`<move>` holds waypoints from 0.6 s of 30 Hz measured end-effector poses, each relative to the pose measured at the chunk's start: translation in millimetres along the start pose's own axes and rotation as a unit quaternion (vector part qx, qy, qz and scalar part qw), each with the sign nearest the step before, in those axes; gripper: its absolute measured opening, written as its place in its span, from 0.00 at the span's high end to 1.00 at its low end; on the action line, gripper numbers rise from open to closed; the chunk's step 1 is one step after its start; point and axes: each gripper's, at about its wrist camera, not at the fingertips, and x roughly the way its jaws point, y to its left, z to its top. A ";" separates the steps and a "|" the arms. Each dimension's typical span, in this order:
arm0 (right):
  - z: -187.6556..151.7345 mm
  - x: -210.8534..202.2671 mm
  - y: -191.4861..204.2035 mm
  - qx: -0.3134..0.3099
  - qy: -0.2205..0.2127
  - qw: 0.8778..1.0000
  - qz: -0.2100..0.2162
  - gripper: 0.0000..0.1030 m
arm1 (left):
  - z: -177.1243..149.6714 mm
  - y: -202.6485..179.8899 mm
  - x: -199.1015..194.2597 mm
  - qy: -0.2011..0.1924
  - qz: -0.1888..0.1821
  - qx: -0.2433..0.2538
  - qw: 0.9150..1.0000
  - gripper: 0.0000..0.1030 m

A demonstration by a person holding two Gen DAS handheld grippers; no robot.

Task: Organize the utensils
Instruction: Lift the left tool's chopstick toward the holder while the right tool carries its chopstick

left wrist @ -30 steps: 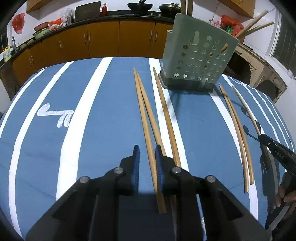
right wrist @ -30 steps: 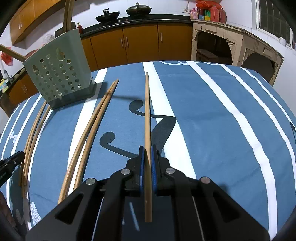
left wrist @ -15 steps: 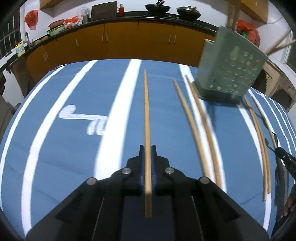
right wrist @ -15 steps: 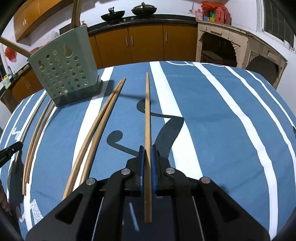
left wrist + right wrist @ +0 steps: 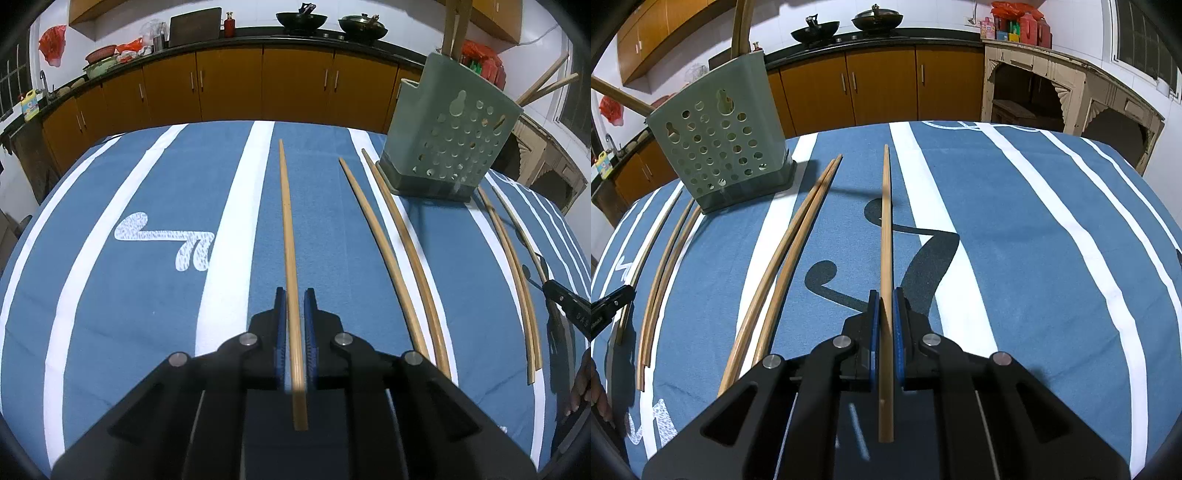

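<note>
My left gripper (image 5: 294, 295) is shut on a long wooden chopstick (image 5: 287, 221) that points forward above the blue striped tablecloth. My right gripper (image 5: 884, 295) is shut on another wooden chopstick (image 5: 885, 221), also held above the cloth. A green perforated utensil holder (image 5: 447, 147) stands at the far right in the left wrist view and at the far left in the right wrist view (image 5: 720, 147), with several chopsticks sticking out of its top. Two loose chopsticks (image 5: 399, 254) lie beside it, and more (image 5: 513, 269) lie past it.
The round table (image 5: 92, 295) has a blue cloth with white stripes. Kitchen cabinets (image 5: 229, 85) and a counter with woks run along the back. A carved wooden cabinet (image 5: 1052, 92) stands at the right. The other gripper's tip (image 5: 569, 306) shows at the right edge.
My left gripper closed on one chopstick, lifted it off the cloth and swung left away from the pair lying there. My right gripper keeps holding its chopstick, raised slightly.
</note>
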 end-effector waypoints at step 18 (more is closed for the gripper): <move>-2.2 -1.1 0.5 0.002 0.000 1.000 0.000 0.91 | -0.8 -3.8 -0.4 0.001 0.001 0.012 1.000 0.82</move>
